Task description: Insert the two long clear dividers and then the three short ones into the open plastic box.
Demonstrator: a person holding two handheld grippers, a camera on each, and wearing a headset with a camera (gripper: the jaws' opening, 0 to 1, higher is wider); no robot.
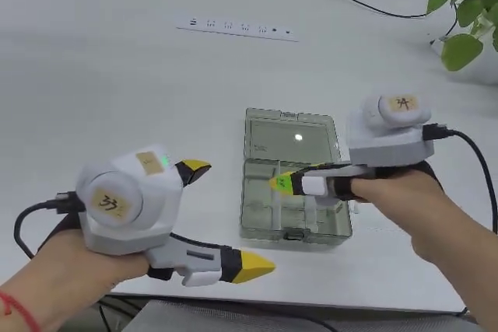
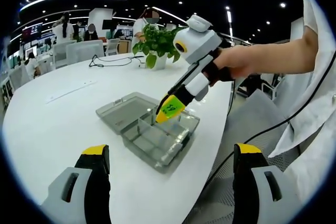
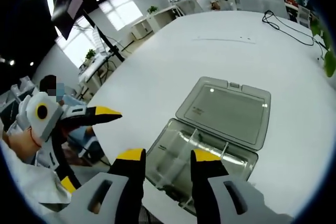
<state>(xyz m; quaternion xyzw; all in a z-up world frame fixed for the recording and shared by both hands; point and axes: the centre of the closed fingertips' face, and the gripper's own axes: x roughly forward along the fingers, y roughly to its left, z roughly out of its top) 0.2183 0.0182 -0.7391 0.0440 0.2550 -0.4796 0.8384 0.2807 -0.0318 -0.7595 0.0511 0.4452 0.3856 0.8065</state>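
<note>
Clear plastic box (image 1: 244,201), lid laid back, is shown on the worktop (image 1: 117,75) with dividers (image 3: 181,145) seated inside. Right gripper (image 1: 284,183) is held over it, narrowly parted; any pinched divider cannot be told. Left gripper (image 1: 226,217) is spread, empty. Short-divider insertion is judged current; slot alignment is required next.

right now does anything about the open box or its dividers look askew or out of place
Nothing stands out. The clear plastic box sits flat on the table, lid laid open beyond it, and the dividers visible inside stand upright.

Box (image 1: 268,231) interior partly behind right gripper (image 1: 282,183)
</note>
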